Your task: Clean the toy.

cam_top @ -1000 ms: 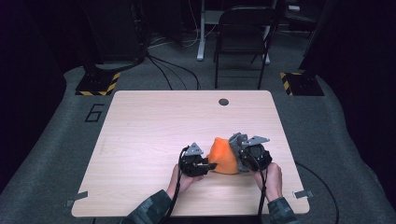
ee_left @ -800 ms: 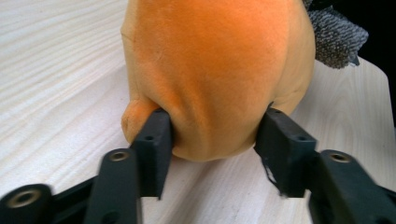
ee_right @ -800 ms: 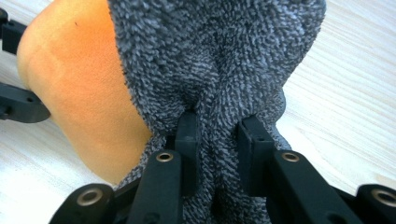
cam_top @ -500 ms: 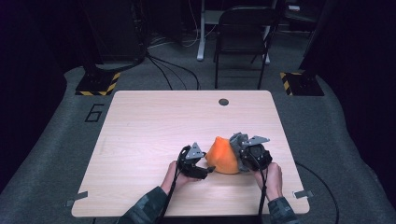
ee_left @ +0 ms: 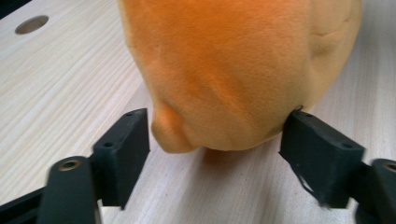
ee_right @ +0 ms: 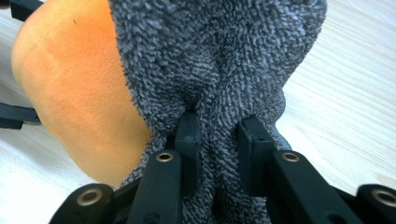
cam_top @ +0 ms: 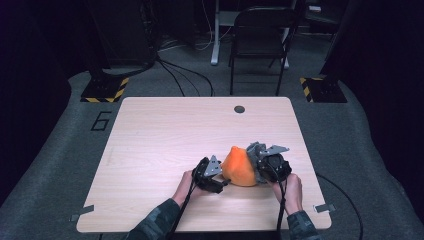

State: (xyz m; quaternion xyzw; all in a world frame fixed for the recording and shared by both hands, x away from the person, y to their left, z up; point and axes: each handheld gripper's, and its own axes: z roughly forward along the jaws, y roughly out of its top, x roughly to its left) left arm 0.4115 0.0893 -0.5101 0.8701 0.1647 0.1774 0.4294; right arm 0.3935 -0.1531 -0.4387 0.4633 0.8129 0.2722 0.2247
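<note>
1. While the right gripper (ee_right: 217,135) pinches grey terry cloth (ee_right: 224,56) between its fingers, the orange plush (cam_top: 239,166) sits between both grippers near the surface's (cam_top: 165,135) front edge
2. Left gripper (ee_left: 215,140) fingers have just been opening; spread, they flank the plush's rounded, fuzzy end, unpressed

We see a dim recording lab or studio: a bare pale wooden table (cam_top: 165,145) stands alone on grey carpet (cam_top: 60,165) marked with a "6" (cam_top: 101,121), flanked by stand bases with yellow-black hazard tape (cam_top: 104,90), with loose cables (cam_top: 182,80) and a black folding chair (cam_top: 259,37) behind.
</note>
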